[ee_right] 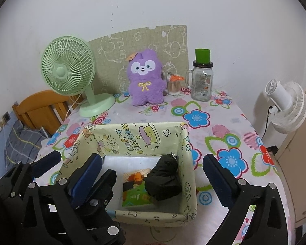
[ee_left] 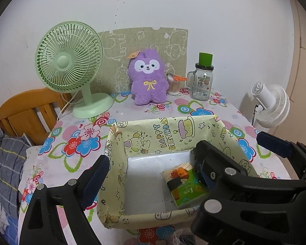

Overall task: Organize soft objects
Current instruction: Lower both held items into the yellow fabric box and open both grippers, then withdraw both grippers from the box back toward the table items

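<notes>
A yellow "Happy Birthday" paper-lined box (ee_left: 153, 136) (ee_right: 132, 136) stands on the flowered table in front of me. Inside lie a green and orange soft pack (ee_left: 183, 185) (ee_right: 132, 192) and a crumpled black soft thing (ee_right: 163, 179), which leans on the pack. In the left wrist view the black thing is hidden behind gripper fingers. My left gripper (ee_left: 153, 155) and right gripper (ee_right: 152, 157) both hover over the box, open, with nothing between their pads. Their fingers interleave at the box's near side. A purple plush (ee_left: 148, 77) (ee_right: 145, 77) sits upright at the back.
At the back stand a green desk fan (ee_left: 69, 61), a swab jar with orange scissors (ee_left: 174, 85) and a glass mug jar (ee_left: 202, 83) topped by a green cup. A white fan (ee_right: 285, 106) is off the right edge, a wooden headboard (ee_left: 26, 112) to the left.
</notes>
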The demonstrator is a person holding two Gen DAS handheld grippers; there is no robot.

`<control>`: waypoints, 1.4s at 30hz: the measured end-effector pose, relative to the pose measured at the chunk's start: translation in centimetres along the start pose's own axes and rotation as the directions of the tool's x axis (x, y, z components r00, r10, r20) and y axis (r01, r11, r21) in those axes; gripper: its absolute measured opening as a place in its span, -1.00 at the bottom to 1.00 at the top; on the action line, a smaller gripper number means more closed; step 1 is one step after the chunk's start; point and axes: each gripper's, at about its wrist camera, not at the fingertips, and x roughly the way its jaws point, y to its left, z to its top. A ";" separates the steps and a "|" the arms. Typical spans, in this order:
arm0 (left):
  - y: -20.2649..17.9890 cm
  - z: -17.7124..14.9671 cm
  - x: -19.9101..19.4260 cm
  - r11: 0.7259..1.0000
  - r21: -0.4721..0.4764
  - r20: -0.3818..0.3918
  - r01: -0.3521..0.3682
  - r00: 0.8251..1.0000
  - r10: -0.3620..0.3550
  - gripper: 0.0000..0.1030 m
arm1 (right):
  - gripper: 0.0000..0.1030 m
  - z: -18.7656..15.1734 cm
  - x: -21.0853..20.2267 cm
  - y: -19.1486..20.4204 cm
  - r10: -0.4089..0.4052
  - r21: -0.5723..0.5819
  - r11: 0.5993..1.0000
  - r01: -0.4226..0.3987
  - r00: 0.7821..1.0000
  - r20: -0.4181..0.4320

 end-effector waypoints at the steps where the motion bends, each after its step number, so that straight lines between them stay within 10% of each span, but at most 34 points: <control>1: 0.0 0.0 -0.2 1.000 0.001 0.003 -0.001 1.000 0.001 0.79 | 0.95 0.0 -0.2 0.0 0.000 -0.001 1.000 0.000 1.000 0.002; 42: -1.2 -2.3 -9.6 1.000 -0.009 0.139 0.010 0.990 -0.008 0.82 | 0.96 -2.1 -10.7 1.2 0.006 -0.030 1.000 -0.002 0.989 0.147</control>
